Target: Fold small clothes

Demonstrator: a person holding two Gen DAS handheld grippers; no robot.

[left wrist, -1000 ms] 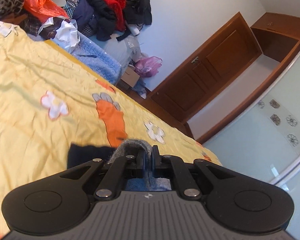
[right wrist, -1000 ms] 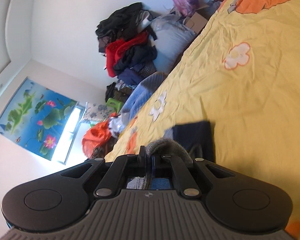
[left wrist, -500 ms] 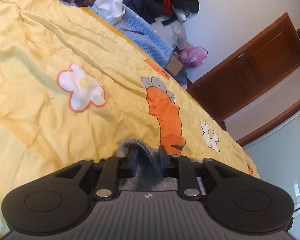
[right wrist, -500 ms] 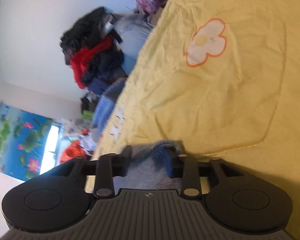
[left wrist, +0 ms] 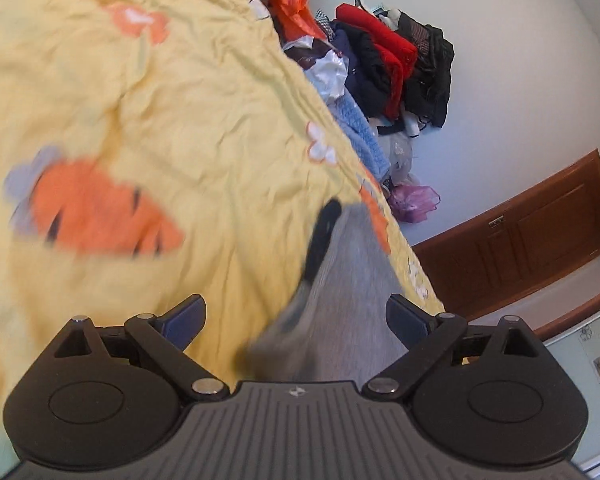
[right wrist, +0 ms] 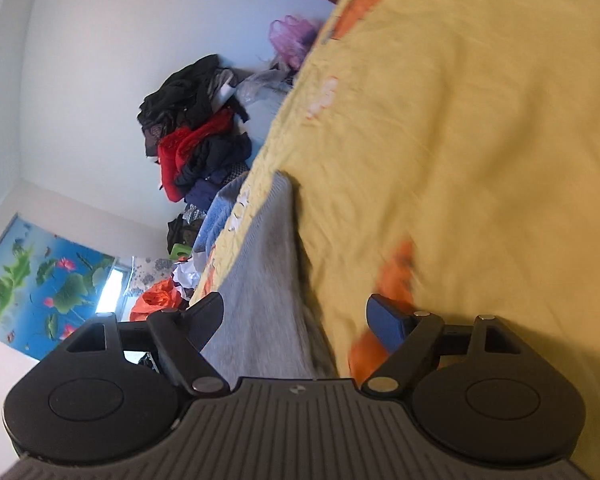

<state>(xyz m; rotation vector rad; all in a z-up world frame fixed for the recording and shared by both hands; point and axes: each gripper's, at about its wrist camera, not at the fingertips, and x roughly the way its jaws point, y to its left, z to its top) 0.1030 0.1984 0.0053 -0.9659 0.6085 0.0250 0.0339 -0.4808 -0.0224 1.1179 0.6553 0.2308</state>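
Bedroom, yellow bedsheet [left wrist: 188, 128] with carrot and flower prints fills most of both views; wrinkled, partly motion-blurred.

Left wrist view: left gripper [left wrist: 296, 316] is spread wide, blue pads far apart, nothing pinched. The grey knit garment [left wrist: 348, 280] lies flat on the sheet, running from under the gripper body away toward the bed edge, in the gap between the fingers but touching neither. A dark strip, shadow or dark trim (can't tell which), runs along the garment's left edge. Past the bed edge: clothes pile [left wrist: 396, 64] in red, black and navy against the white wall [left wrist: 520, 80], orange plastic bag [left wrist: 296, 4], pink bag [left wrist: 414, 202] on the floor, brown wooden door [left wrist: 540, 228] to the right.

Right wrist view: right gripper [right wrist: 296, 316] also wide open, holding nothing. Same grey knit garment [right wrist: 264, 272] sits between the fingers, closer to the left one, lying along the sheet [right wrist: 460, 140] near the bed edge. Background: clothes pile [right wrist: 196, 136], pink bag [right wrist: 292, 38], lotus poster [right wrist: 40, 280] on the wall lower left.
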